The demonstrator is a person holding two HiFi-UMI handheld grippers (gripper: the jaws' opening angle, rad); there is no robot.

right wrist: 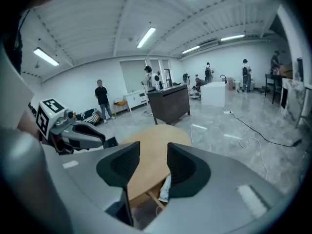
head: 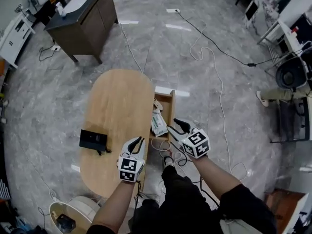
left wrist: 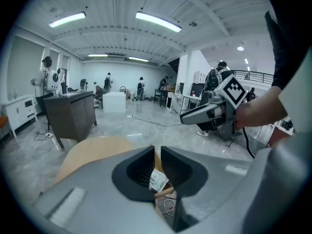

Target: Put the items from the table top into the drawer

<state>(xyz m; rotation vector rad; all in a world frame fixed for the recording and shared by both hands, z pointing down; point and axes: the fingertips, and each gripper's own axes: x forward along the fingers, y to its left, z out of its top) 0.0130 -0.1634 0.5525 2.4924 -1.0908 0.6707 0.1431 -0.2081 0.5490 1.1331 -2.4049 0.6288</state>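
Observation:
A black box-like item (head: 93,139) lies on the oval wooden table (head: 119,101), near its left edge. The drawer (head: 170,101) stands pulled out on the table's right side, with a white packet (head: 158,123) and other small items inside. My left gripper (head: 140,140) hovers over the table's near right edge, its jaws nearly together and nothing between them (left wrist: 157,152). My right gripper (head: 178,125) hangs above the drawer's near end, open and empty (right wrist: 153,152). The packet (left wrist: 157,179) shows below the left jaws.
A dark cabinet (head: 83,18) stands at the far left. Cables (head: 214,67) trail over the grey floor right of the table. A round bin (head: 73,213) sits at the near left. My legs are below the drawer. Several people stand far off.

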